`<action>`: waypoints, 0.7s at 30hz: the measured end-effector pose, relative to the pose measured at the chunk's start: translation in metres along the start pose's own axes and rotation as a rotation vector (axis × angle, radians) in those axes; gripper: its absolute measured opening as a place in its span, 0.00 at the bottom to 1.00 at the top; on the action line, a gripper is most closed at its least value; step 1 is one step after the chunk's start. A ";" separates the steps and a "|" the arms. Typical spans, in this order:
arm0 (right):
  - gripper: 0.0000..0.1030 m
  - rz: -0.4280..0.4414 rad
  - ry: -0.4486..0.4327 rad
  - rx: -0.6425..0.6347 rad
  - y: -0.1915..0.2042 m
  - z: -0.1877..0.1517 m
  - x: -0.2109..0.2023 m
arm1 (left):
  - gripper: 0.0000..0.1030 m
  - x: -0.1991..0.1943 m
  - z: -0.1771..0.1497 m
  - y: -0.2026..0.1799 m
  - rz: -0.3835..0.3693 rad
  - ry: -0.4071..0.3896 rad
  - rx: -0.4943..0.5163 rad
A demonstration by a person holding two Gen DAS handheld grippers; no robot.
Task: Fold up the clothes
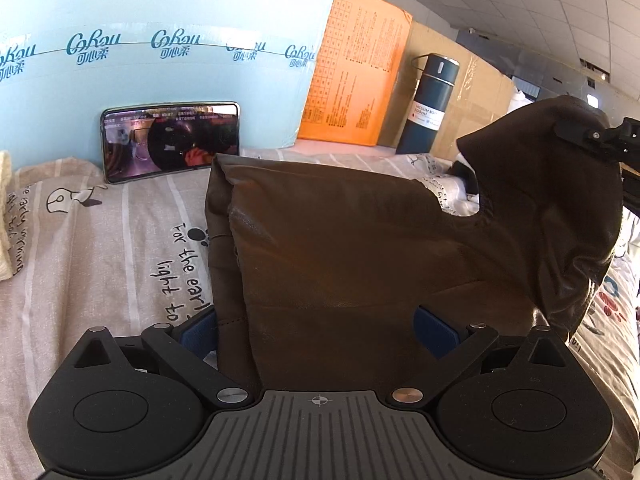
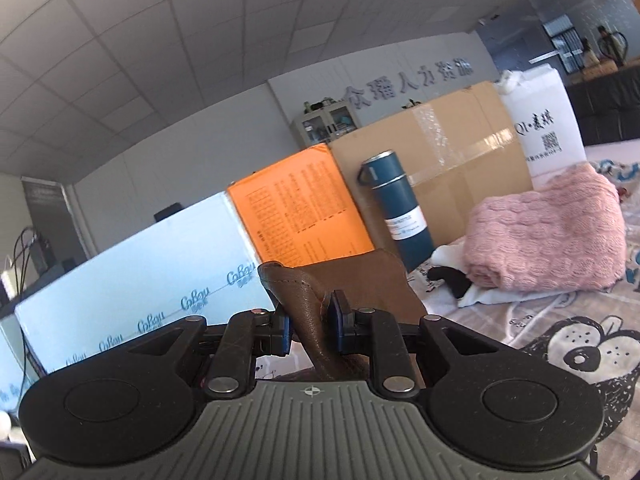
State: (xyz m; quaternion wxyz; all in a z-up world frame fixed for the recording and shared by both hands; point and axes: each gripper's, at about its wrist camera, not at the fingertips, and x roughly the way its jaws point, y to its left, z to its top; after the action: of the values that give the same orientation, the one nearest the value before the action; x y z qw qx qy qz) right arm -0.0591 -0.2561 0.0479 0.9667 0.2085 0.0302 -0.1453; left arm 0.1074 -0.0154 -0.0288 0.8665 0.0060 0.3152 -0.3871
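A brown leather garment (image 1: 340,248) lies partly folded on the printed bedsheet (image 1: 100,248). My left gripper (image 1: 316,328) is open, its blue pads wide apart on either side of the garment's near edge. My right gripper (image 2: 310,326) is shut on a brown seam edge of the garment (image 2: 296,304) and holds it raised. In the left wrist view the right gripper (image 1: 588,138) shows at the far right, lifting one corner of the garment above the bed.
A phone (image 1: 170,140) leans on a light blue box (image 1: 160,40). An orange box (image 1: 356,72), a blue flask (image 1: 428,104) and a cardboard box (image 2: 440,160) stand behind. A folded pink knit (image 2: 548,232) lies on white and black clothes at the right.
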 end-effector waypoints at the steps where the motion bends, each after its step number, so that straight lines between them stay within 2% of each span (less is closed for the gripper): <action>1: 0.18 0.004 0.007 -0.047 0.010 -0.006 0.003 | 0.99 0.000 0.000 0.000 -0.001 0.000 -0.001; 5: 0.18 0.034 0.062 -0.157 0.038 -0.029 0.013 | 0.98 0.000 0.001 0.002 -0.005 -0.002 -0.007; 8: 0.19 0.058 0.097 -0.221 0.052 -0.048 0.019 | 0.98 -0.006 0.004 0.008 0.041 -0.041 -0.037; 11: 0.19 0.083 0.157 -0.231 0.059 -0.064 0.026 | 0.98 -0.020 0.009 0.025 0.123 -0.138 -0.131; 13: 0.22 0.104 0.199 -0.231 0.062 -0.073 0.029 | 0.98 -0.027 0.011 0.038 0.142 -0.182 -0.202; 16: 0.24 0.153 0.247 -0.248 0.069 -0.085 0.028 | 0.98 -0.031 0.012 0.050 0.128 -0.208 -0.272; 18: 0.48 0.201 0.281 -0.255 0.073 -0.092 0.026 | 0.98 -0.031 0.013 0.051 0.118 -0.218 -0.279; 21: 0.67 0.285 0.325 -0.259 0.078 -0.099 0.020 | 0.98 -0.033 0.012 0.048 0.098 -0.240 -0.265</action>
State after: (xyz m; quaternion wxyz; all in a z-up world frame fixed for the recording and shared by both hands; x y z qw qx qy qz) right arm -0.0167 -0.1528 -0.0135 0.9785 0.1058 0.1739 0.0333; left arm 0.1296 0.0373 -0.0116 0.9089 -0.1388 0.2571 -0.2975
